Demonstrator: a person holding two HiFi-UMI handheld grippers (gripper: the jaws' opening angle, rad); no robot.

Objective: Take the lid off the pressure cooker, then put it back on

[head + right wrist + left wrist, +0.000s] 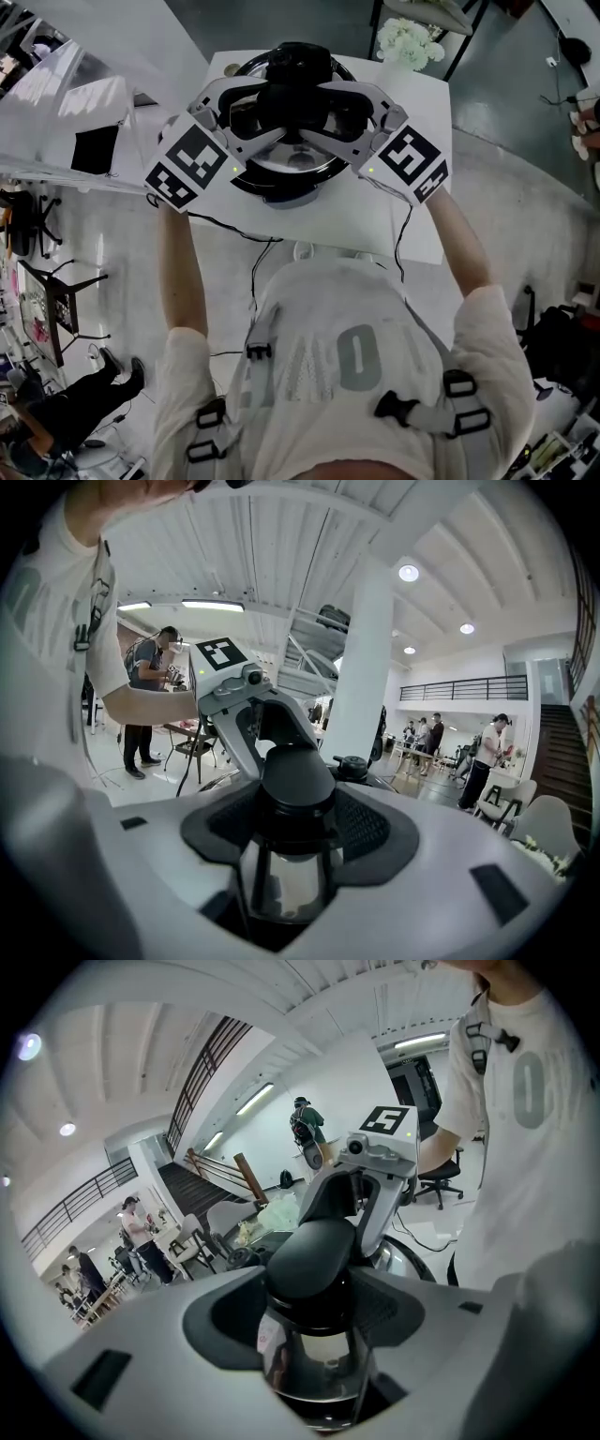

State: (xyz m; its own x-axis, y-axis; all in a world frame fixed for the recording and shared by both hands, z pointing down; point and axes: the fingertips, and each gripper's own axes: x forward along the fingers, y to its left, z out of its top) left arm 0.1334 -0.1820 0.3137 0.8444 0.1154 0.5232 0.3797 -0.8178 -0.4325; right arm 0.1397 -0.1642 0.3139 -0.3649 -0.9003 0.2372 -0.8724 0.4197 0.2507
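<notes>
I read the lid [281, 161] as mirror-bright silver metal with a dark rim and a glossy black handle [314, 1241]. The left gripper [314, 1279] and the right gripper [295, 799] have pale grey shells. Their fingers [382, 1307] carry black pads with a fine mesh pattern. Each marker cube [187, 161] shows black squares on white. The surface [412, 225] is white and the floor [525, 187] is mid grey. The person's shirt [309, 319] is off-white with a grey numeral.

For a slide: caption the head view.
Left tool and right tool clamp the cooker lid's handle over a white table.
</notes>
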